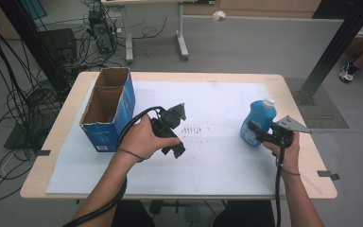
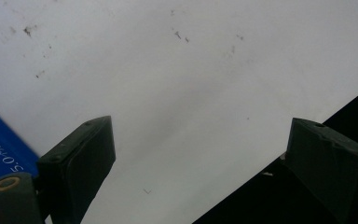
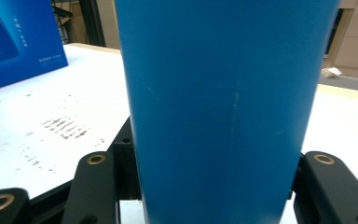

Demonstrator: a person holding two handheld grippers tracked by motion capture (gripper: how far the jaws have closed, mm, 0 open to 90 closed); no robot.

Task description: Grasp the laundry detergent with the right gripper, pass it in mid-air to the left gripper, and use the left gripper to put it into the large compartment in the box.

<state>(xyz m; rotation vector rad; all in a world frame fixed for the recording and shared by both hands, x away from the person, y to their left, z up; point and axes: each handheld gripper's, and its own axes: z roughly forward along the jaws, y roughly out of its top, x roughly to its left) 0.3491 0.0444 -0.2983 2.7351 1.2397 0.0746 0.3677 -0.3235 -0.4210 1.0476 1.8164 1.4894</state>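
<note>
Right tongs [image 1: 254,131] clamped on blue bottle [image 1: 258,122], a jaw pressing each flank low on its body; in the right gripper view the bottle [image 3: 223,107] stands upright between both jaws. Bottle has white cap [image 1: 268,101], sits on white sheet [image 1: 217,161] at right side of bench [image 1: 66,118]. Left tongs [image 1: 176,132] wide apart, nothing between them, held over the sheet near centre; left gripper view looks down on bare sheet [image 2: 191,93]. Open blue cardboard box [image 1: 108,111] stands just left of the left hand [image 1: 144,139], well apart from the bottle.
</note>
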